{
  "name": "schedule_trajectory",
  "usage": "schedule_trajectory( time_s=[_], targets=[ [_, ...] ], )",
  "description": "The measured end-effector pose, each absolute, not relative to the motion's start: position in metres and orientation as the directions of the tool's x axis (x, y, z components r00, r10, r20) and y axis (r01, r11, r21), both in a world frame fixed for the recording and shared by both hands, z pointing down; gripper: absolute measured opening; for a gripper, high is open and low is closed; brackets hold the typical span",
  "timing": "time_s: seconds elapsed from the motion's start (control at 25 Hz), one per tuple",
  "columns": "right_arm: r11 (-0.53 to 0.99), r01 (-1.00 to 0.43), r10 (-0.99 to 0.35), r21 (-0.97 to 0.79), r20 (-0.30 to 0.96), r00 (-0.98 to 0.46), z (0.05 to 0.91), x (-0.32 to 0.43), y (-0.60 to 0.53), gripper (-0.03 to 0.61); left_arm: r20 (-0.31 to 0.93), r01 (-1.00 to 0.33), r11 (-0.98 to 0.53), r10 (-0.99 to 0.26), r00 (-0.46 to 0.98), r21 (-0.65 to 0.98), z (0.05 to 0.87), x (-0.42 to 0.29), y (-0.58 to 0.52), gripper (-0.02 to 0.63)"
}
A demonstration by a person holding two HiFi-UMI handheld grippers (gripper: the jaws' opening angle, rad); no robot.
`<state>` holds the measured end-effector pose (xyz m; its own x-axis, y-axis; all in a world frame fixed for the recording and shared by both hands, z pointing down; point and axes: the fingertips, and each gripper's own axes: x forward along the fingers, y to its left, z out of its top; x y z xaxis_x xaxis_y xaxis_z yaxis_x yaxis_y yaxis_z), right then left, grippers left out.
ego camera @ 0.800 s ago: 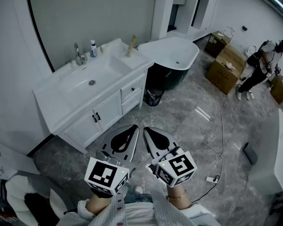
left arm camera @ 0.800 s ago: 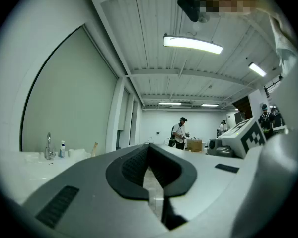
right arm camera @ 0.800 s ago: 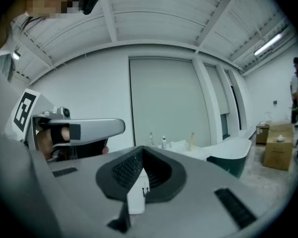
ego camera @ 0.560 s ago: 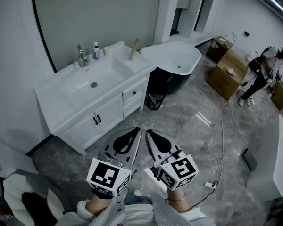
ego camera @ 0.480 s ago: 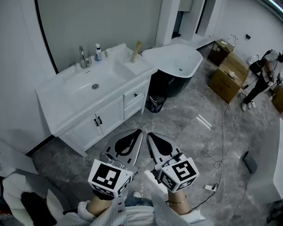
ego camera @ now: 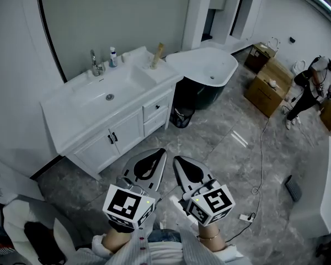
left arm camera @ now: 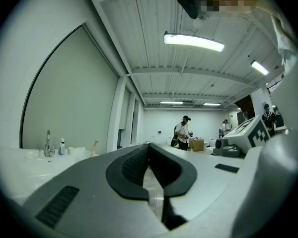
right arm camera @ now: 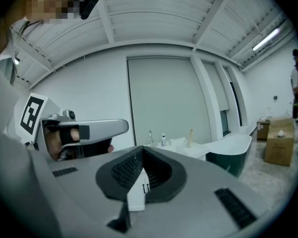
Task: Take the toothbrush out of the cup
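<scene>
Grey marble-look tiled floor (ego camera: 220,142) runs across the whole room. White walls.
Far left wall: large arched mirror with a thin dark frame (ego camera: 110,15), top cut off.
Below it: long white vanity cabinet with an inset basin (ego camera: 127,132), dark handles on doors and drawers.
Right of the vanity, just beside its end: oval bathtub, dark outside and white inside (ego camera: 196,95).
Far right: stacked brown cardboard boxes (ego camera: 267,90). Person in dark trousers (ego camera: 308,87) bends near them, part cut by the frame edge.
Small black waste bin (ego camera: 181,116) on the floor between vanity and tub.
Thin cable (ego camera: 259,164) trails across the floor, right side.

Near, low in frame, side by side and pointing level: left gripper (ego camera: 161,152), jaw tips meeting, nothing between them. Right gripper (ego camera: 176,159), jaws closed all the way, also empty.

On the vanity top: chrome tap (ego camera: 94,62), small white bottle with a blue cap (ego camera: 113,57), both behind the basin. Tan toothbrush (ego camera: 156,53) stands upright at the counter's right end, well apart from both grippers. The cup holding it is too small to make out against the white top.

Near left corner: a dark and pale bundle, cut off, unidentifiable.
</scene>
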<state>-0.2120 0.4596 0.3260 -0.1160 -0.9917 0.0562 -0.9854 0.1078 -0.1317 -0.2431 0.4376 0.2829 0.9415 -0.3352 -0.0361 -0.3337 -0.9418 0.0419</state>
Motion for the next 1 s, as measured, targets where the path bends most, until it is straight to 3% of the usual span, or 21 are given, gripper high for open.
schedule_trajectory(
  time_s=[1.0],
  targets=[
    [0.07, -0.986, -0.994, -0.152, 0.068, -0.081, 0.326, -0.087, 0.216, 0.011, -0.039, -0.332, -0.942, -0.334, 0.942, 0.04, 0.279, -0.132, 0.182, 0.017]
  ],
)
